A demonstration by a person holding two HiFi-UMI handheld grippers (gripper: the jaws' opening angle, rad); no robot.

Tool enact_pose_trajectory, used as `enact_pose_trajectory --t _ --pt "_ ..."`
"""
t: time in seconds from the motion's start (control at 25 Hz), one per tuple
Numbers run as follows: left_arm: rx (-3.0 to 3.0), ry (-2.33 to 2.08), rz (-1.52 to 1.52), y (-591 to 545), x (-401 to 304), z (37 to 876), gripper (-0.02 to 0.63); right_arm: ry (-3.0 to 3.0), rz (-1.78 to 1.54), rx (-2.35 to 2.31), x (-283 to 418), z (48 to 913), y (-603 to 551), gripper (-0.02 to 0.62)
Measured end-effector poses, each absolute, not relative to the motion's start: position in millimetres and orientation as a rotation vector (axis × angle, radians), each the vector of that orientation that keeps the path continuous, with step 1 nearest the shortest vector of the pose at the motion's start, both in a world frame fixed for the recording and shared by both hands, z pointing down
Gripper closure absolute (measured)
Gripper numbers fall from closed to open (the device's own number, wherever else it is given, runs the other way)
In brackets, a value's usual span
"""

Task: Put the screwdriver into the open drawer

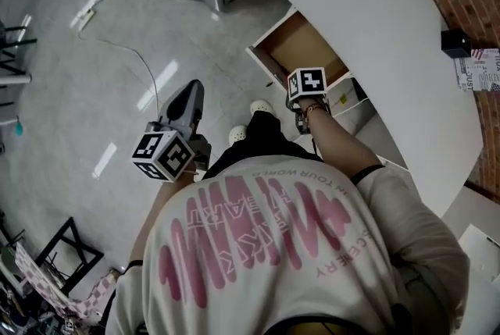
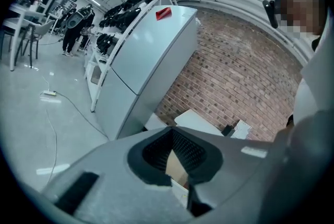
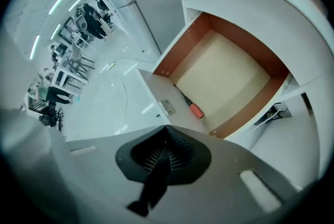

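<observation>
The screwdriver [image 3: 190, 105], with an orange handle and a dark shaft, lies on the tan floor of the open drawer [image 3: 245, 50], near its front left corner. My right gripper [image 3: 166, 151] hangs above the drawer's front edge, pointing steeply down, shut with nothing between its pads. In the head view its marker cube [image 1: 306, 82] sits just in front of the drawer [image 1: 301, 40]. My left gripper [image 1: 194, 89] is held out over the floor to the left, away from the drawer. Its tips [image 2: 173, 137] meet with nothing in them.
A white curved desk top [image 1: 391, 37] covers the drawer unit, with a small black box [image 1: 455, 42] on it. A tall grey cabinet [image 2: 151, 61] stands before a brick wall. A cable [image 1: 141, 52] and a power strip [image 1: 84, 16] lie on the floor.
</observation>
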State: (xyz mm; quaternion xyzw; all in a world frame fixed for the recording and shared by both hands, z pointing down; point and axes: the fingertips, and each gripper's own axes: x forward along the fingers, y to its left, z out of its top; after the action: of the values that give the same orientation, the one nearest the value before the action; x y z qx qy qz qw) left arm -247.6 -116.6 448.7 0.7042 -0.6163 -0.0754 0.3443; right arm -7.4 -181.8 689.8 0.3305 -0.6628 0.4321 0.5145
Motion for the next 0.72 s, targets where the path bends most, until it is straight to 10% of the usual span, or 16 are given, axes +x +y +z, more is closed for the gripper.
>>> enact_pose_trajectory --t 0.72 --pt "2.210 -1.526 -0.369 -133 -211 300 0.603 -2.546 0.802 1.067 -62 377 -212 0.580"
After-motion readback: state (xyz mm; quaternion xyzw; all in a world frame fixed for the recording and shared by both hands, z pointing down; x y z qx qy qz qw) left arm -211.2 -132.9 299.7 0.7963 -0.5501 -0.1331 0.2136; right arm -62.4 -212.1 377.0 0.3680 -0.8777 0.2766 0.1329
